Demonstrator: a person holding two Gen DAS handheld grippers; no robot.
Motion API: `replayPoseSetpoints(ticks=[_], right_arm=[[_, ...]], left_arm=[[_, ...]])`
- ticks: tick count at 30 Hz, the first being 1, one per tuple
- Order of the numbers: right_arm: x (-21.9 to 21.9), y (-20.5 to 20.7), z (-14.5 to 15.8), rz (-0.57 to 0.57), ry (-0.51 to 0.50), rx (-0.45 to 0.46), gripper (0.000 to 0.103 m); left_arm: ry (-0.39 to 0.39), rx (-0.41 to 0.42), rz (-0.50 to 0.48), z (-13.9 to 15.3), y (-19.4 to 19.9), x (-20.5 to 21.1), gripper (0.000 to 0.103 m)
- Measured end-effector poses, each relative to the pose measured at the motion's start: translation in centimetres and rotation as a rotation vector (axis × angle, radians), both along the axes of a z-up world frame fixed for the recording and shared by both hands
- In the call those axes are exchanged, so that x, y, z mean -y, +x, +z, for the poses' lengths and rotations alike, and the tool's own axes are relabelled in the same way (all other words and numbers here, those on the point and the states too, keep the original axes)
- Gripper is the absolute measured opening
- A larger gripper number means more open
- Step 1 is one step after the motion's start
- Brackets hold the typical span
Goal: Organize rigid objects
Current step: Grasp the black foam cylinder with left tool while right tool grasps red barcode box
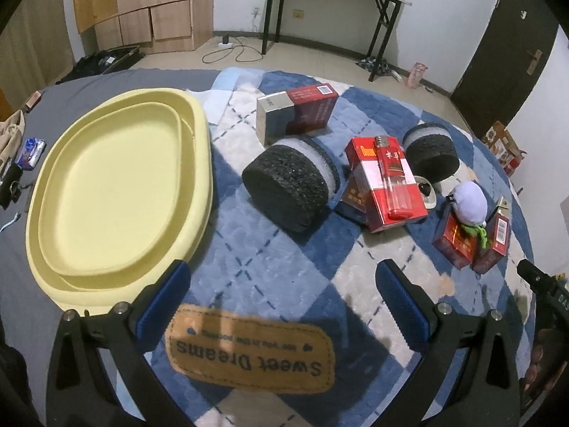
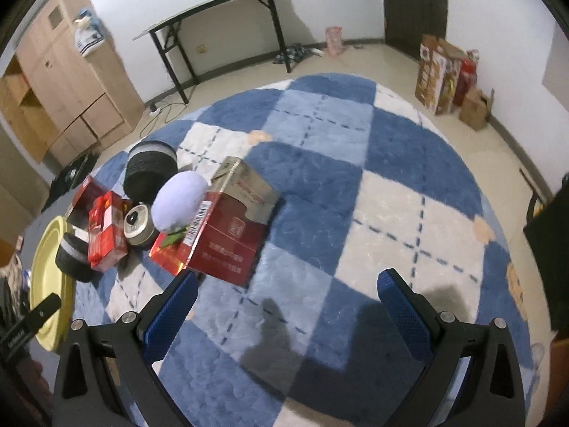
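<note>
On a blue and white checked blanket (image 1: pixel 284 267) lies a pile of small objects. A yellow oval tray (image 1: pixel 106 185) sits at the left, nothing in it. Right of it lie a black foam cylinder (image 1: pixel 288 188), a red and silver box (image 1: pixel 295 114), a red pack (image 1: pixel 384 192) with a red lighter (image 1: pixel 393 174) on top, a second black cylinder (image 1: pixel 432 149) and a purple plush (image 1: pixel 469 201). My left gripper (image 1: pixel 281 291) is open above the blanket, short of the pile. My right gripper (image 2: pixel 284 299) is open, its left finger close to a red carton (image 2: pixel 227 235).
A round tin (image 2: pixel 137 226) sits among the packs. Beyond the bed stand a wooden cabinet (image 1: pixel 142 3), a black-legged table (image 1: pixel 327 3) and a dark door (image 1: pixel 508 35). Cardboard boxes (image 2: pixel 448 78) stand by the wall. Small items (image 1: pixel 28 153) lie left of the tray.
</note>
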State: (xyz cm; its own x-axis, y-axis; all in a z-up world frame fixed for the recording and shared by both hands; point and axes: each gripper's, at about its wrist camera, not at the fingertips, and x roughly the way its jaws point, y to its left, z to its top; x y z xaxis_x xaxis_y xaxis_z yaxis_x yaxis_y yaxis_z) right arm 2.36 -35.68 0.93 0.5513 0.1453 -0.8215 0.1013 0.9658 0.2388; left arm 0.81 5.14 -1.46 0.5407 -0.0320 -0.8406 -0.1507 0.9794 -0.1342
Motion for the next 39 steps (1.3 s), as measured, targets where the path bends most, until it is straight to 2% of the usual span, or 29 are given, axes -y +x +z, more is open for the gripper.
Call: replayPoseSetpoints(ticks=[4,9,11,15,19,23,27,28,29,30,31,34,39], right_arm=[[-0.1,0.8,-0.6,-0.018,0.113,-0.019,0.103],[0.2,2.7,-1.8,-0.036,0.218,-0.037,0.103],[0.9,3.1,-1.7,-0.049,0.247,-0.022,0.103],[2.0,4.4,-2.2,-0.060,0.279,-0.015,0.103],[1.9,6.4,-3.6,-0.046,0.327,-0.036,0.103],[0.8,7.5,-5.4,-0.039,0.333,-0.076,0.103],[0.1,7.9,-6.3,-0.054,0.302,-0.035,0.103],[0.0,7.9,-6.3,-0.056,0.301,-0.028,0.100],[-0.1,7.9,-6.3,-0.057,0.297,-0.023,0.096],[-0.2,7.8,-6.2,-0.057,0.292,-0.013,0.088],[-0.2,7.6,-6.1,-0.051,0.291,-0.003,0.078],[0.6,7.0,-6.0,-0.030,0.356,0.008,0.058],[2.3,6.1,-5.9,-0.030,0.416,0.028,0.038]], left_arm=[[0.013,-0.005,-0.015,0.0,0.0,0.5,0.103],[0.117,-0.023,-0.134,0.4,1.9,0.7,0.103],[0.135,-0.025,-0.190,0.7,2.8,0.5,0.103],[0.202,0.015,-0.269,1.6,5.1,0.5,0.103],[0.203,-0.031,-0.334,0.4,7.6,1.0,0.103],[0.249,-0.035,-0.359,-0.9,9.0,1.2,0.103],[0.215,-0.029,-0.379,-1.9,9.6,1.0,0.103],[0.204,-0.026,-0.380,-2.1,9.5,0.9,0.103],[0.195,-0.025,-0.381,-2.2,9.5,0.9,0.096],[0.185,-0.030,-0.383,-2.5,9.6,0.8,0.078],[0.177,-0.045,-0.384,-2.8,9.7,0.8,0.073],[0.144,-0.038,-0.360,-2.6,9.5,0.4,0.074],[0.128,-0.016,-0.351,-1.7,8.6,0.2,0.073]])
